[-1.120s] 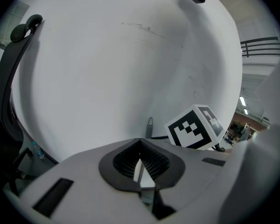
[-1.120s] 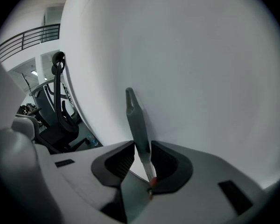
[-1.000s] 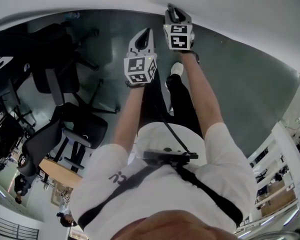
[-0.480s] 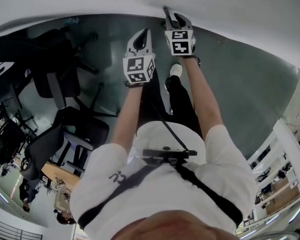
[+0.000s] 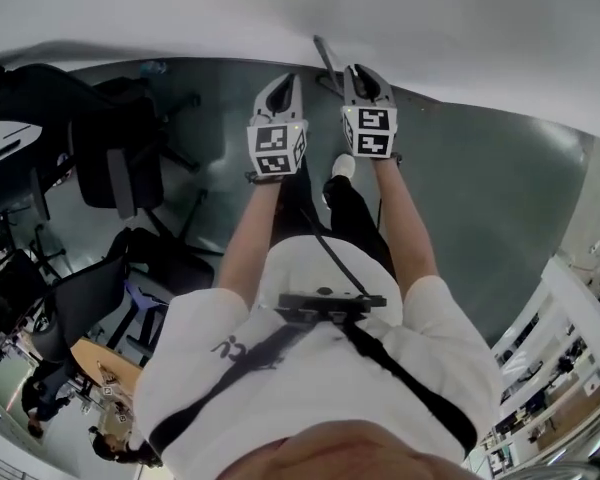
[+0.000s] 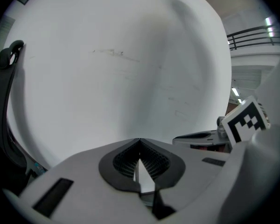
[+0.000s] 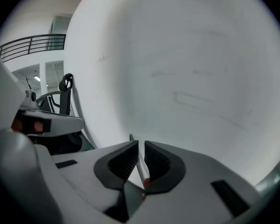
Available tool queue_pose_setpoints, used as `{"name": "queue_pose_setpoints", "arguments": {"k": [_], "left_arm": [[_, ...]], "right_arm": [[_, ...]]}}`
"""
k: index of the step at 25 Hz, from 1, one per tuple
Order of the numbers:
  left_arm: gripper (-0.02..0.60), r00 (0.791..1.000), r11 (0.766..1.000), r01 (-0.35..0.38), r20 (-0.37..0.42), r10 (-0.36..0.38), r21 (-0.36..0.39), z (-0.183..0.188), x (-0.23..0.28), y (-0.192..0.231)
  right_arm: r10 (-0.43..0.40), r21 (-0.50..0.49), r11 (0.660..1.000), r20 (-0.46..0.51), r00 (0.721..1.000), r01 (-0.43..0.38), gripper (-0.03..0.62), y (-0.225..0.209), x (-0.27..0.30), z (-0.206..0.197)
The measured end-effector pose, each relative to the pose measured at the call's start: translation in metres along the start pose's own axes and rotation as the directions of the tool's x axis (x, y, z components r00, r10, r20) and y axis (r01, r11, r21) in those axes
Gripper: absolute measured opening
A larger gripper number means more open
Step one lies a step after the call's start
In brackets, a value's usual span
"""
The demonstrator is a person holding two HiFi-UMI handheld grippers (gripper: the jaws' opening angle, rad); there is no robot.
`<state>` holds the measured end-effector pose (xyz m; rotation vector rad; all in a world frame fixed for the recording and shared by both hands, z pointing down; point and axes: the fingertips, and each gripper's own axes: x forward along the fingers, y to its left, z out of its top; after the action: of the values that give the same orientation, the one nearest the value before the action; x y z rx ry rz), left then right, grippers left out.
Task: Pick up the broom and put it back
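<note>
The broom shows only as a thin grey handle [image 5: 323,52] leaning against the white wall; its head is hidden. In the right gripper view the handle [image 7: 135,149] runs between the jaws, with a red part low in the throat. My right gripper [image 5: 364,74] is closing on the handle, and its dark pads [image 7: 157,164] stand tight on both sides of it. My left gripper [image 5: 283,86] hangs just to its left, facing the bare wall. Its tips [image 6: 139,143] meet with nothing between them.
A white wall [image 5: 430,18] fills the space ahead of both grippers. Black office chairs [image 5: 115,158] stand on the dark floor to the left, and a chair back [image 6: 3,83] edges the left gripper view. The person's shoe [image 5: 341,165] rests under the grippers.
Both grippers have lifted, the right one more and a little rightward. More of the broom handle now sticks out beyond the right jaws.
</note>
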<state>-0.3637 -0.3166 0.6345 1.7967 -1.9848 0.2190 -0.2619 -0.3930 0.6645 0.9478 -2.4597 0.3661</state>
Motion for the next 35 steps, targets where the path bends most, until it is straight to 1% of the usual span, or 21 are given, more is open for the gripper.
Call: {"name": "queue_pose_setpoints", "arguments": {"k": [1, 3, 7, 9, 10, 16, 18, 21, 25, 28, 35], "left_arm": [[0.011, 1.0, 1.0, 0.004, 0.02, -0.005, 0.014, 0.014, -0.005, -0.007], [0.011, 0.999, 0.999, 0.018, 0.048, -0.02, 0.031, 0.038, -0.02, -0.025], [0.011, 0.996, 0.998, 0.042, 0.081, -0.045, 0.049, 0.07, -0.054, -0.056], [0.011, 0.993, 0.998, 0.047, 0.106, -0.051, 0.046, 0.089, -0.069, -0.069], [0.011, 0.991, 0.997, 0.053, 0.122, -0.058, 0.048, 0.097, -0.078, -0.077], [0.011, 0.968, 0.986, 0.102, 0.216, -0.13, 0.133, 0.138, -0.118, -0.119], [0.011, 0.958, 0.981, 0.119, 0.24, -0.154, 0.154, 0.145, -0.13, -0.129], [0.011, 0.941, 0.972, 0.145, 0.278, -0.193, 0.184, 0.158, -0.146, -0.145], [0.011, 0.926, 0.967, 0.166, 0.307, -0.221, 0.193, 0.166, -0.159, -0.159], [0.011, 0.923, 0.964, 0.171, 0.31, -0.229, 0.204, 0.17, -0.162, -0.162], [0.011, 0.915, 0.965, 0.161, 0.335, -0.224, 0.205, 0.186, -0.163, -0.16]], "right_arm": [[-0.009, -0.002, 1.0, 0.035, 0.999, 0.009, 0.044, -0.002, -0.014, 0.014], [-0.015, 0.001, 1.0, 0.083, 0.996, 0.014, 0.043, -0.002, -0.048, 0.037], [-0.026, 0.037, 0.999, 0.16, 0.987, 0.021, 0.042, 0.0, -0.108, 0.068], [-0.041, 0.075, 0.997, 0.202, 0.979, 0.026, 0.01, -0.005, -0.136, 0.086], [-0.045, 0.095, 0.995, 0.218, 0.975, 0.024, 0.006, -0.007, -0.15, 0.093], [-0.036, 0.171, 0.985, 0.314, 0.949, -0.019, 0.006, -0.009, -0.216, 0.124], [-0.032, 0.164, 0.986, 0.341, 0.939, -0.025, 0.006, -0.006, -0.233, 0.131], [-0.041, 0.128, 0.992, 0.379, 0.924, -0.008, 0.006, -0.003, -0.255, 0.145], [-0.072, 0.117, 0.993, 0.398, 0.915, 0.027, 0.006, -0.006, -0.268, 0.155], [-0.089, 0.117, 0.992, 0.399, 0.913, 0.046, 0.006, -0.007, -0.268, 0.16], [-0.095, 0.109, 0.993, 0.422, 0.902, 0.053, 0.006, -0.002, -0.272, 0.17]]}}
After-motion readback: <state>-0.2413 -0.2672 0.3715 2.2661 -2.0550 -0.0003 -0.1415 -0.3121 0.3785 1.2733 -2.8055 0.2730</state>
